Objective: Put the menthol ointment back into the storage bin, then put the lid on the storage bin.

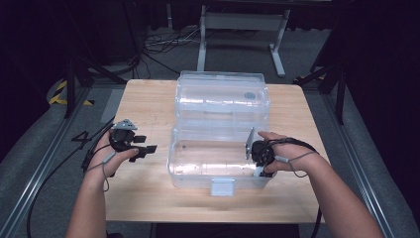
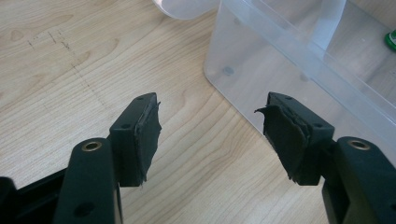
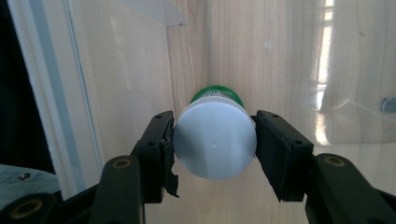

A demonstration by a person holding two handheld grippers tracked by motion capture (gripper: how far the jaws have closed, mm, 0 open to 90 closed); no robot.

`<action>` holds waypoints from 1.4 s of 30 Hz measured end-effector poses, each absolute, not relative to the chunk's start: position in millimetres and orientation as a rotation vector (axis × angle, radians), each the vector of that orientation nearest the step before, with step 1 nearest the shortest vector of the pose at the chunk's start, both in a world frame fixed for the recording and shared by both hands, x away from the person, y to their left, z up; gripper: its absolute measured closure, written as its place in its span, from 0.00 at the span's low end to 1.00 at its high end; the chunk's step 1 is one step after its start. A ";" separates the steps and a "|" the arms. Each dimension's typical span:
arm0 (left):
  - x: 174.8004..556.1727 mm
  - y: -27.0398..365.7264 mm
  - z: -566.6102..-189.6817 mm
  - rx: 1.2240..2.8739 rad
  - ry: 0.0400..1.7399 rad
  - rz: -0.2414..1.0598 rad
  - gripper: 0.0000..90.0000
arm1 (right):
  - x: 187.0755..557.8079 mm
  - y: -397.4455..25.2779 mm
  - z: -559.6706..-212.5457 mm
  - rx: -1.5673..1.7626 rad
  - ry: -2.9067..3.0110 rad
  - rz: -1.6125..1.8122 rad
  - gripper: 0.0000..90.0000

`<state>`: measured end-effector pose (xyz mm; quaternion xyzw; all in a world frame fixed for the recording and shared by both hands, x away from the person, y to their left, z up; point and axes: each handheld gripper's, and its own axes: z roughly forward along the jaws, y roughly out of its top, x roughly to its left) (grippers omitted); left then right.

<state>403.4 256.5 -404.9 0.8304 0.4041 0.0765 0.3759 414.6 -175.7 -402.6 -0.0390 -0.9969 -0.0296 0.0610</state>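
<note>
Low in the right gripper view, the right gripper (image 3: pixel 215 142) is clamped on a small white bottle (image 3: pixel 215 140), one black pad pressed to each side of its round body. The bottle's flat white base faces the camera and its green cap (image 3: pixel 215 92) points straight away, so the long axis runs along the jaws' own line, toward the floor of the clear plastic box (image 3: pixel 116 70) beyond. That's the relation that counts: the cap end leads, and the bottle looks set to go down into the box cap first.

In the high view, at lower right of centre, the right gripper (image 1: pixel 261 154) dips inside the box's right end, next to an upright divider (image 1: pixel 250 144). At the left of the frame the left gripper (image 1: pixel 140 144) rests on the wooden table (image 1: pixel 148 99), just beside the box's left wall. Its jaws stand wide apart with nothing between them.
</note>
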 end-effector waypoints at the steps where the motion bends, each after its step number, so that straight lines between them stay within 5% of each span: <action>1: 403.3 256.5 -404.9 2.125 1.034 0.195 0.41 | 414.7 -175.8 -402.5 -0.118 -3.016 -0.091 0.54; 42: 403.8 252.6 -404.3 2.127 1.020 0.178 0.41 | 412.5 -203.3 -331.8 -0.268 -3.035 -0.774 0.56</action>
